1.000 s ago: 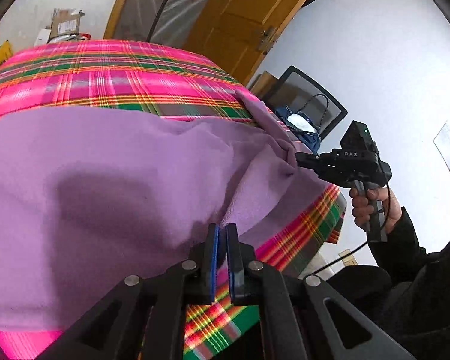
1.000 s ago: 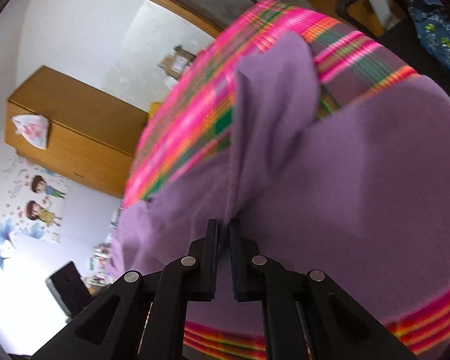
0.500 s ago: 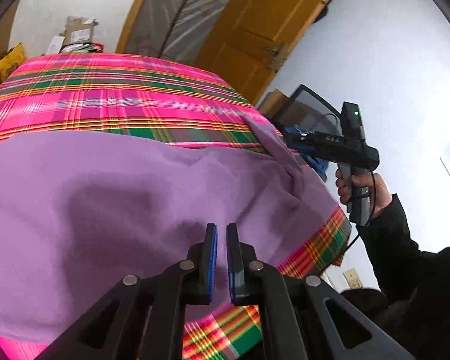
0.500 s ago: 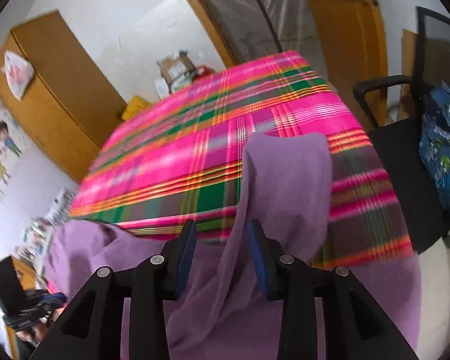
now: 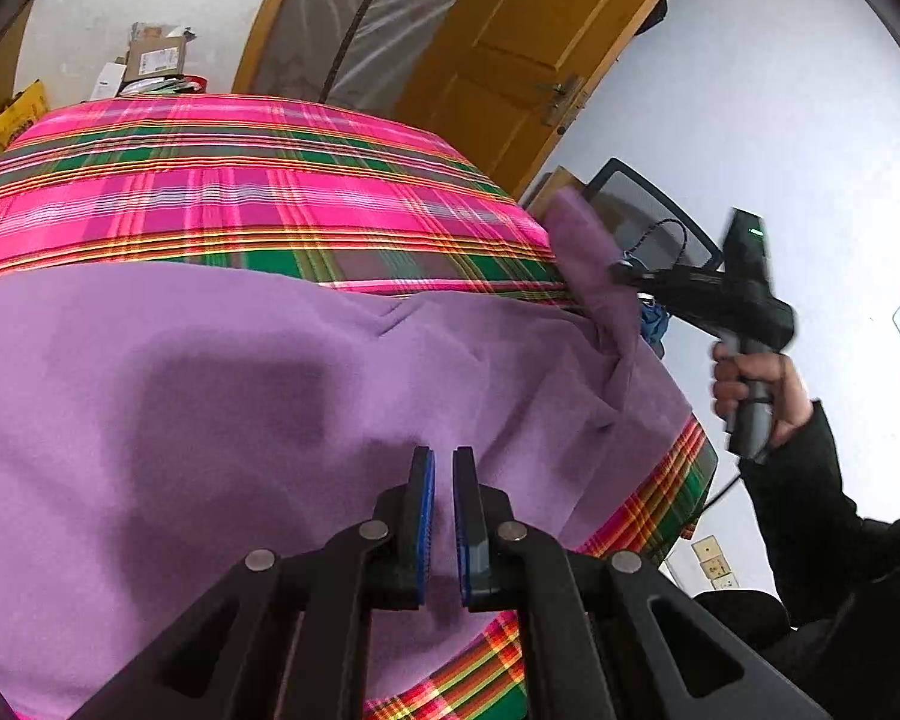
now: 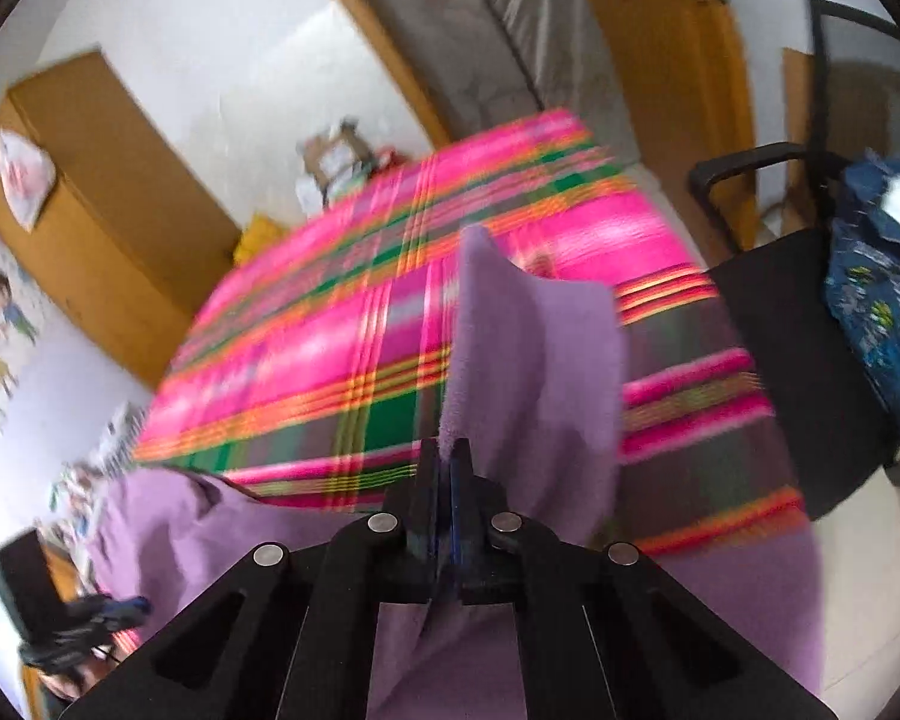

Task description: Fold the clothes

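tablecloth point(image 6: 330, 354): motion-blurred in my right wrist view
garment point(image 5: 210, 390): near edge cut by frame, hidden behind my left gripper point(image 5: 442, 516)
chair point(image 6: 810, 324): cropped at right
boxes point(image 5: 150, 60): labels too small to read

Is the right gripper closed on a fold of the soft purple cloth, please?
Yes, the right gripper has its jaws pressed together on a raised fold of the purple cloth.

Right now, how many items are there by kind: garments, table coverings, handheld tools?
Garments: 1, the soft purple fleece garment.
Table coverings: 1, the pink, green and orange plaid tablecloth.
Handheld tools: 2, the left tool and the right tool.
Total: 4
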A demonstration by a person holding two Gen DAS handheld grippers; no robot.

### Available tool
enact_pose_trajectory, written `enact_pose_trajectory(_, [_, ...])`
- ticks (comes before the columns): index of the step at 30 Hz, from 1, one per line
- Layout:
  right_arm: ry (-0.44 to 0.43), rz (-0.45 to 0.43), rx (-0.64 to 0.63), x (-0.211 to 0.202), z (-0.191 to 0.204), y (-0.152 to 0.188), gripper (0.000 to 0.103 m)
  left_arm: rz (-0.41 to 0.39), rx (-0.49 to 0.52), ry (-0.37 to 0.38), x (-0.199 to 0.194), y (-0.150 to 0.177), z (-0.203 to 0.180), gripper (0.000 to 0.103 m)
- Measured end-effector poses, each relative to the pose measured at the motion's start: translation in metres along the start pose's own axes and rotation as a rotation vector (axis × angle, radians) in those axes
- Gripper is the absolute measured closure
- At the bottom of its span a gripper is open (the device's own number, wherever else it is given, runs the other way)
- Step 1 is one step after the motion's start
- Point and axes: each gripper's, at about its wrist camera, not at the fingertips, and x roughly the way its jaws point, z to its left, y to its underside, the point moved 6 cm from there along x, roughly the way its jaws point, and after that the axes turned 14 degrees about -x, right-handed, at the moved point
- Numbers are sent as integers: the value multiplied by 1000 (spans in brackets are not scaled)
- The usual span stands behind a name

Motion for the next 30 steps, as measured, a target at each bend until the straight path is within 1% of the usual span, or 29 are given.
enact_pose_trajectory(2, [19,-47,46,-28,-5,8,100,10,12,10,3,1,-4,98])
enact_pose_trajectory(5, [62,-94,122,-64,-17,29,100,26,32,26,9,3,-10,98])
enact_pose_trajectory(7, [90,-99,174,-77,-25,47,100,42,51,36,13,4,-16,98])
enact_pose_trajectory(9, [110,-92,233,-84,-35,66,99,53,68,41,17,5,-21,98])
enact_pose_trajectory(10, [110,-78,259,-83,-39,75,96,59,77,45,19,6,-23,98])
enact_pose_trajectory(12, [100,-37,335,-77,-50,95,96,71,93,50,21,8,-29,98])
enact_pose_trajectory(13, [91,-24,371,-74,-55,103,94,77,103,50,23,9,-32,98])
enact_pose_trajectory(14, [81,-15,403,-72,-58,110,89,80,110,50,24,10,-34,98])
enact_pose_trajectory(15, [72,-23,428,-73,-62,114,86,85,117,52,25,12,-37,98])
enact_pose_trajectory(16, [63,-40,449,-75,-65,117,84,91,124,54,26,13,-39,98])
enact_pose_trajectory(17, [54,-57,469,-77,-68,120,77,96,128,55,28,14,-41,98])
enact_pose_trajectory(19, [39,-101,511,-82,-75,121,70,107,134,53,31,17,-44,98])
enact_pose_trajectory(20, [33,-117,527,-83,-79,121,68,113,136,53,33,18,-44,98])
enact_pose_trajectory(28, [0,-196,613,-86,-110,114,68,169,172,61,54,31,-61,98])
enact_pose_trajectory(30, [-16,-208,621,-84,-115,113,68,183,191,54,61,35,-67,96])
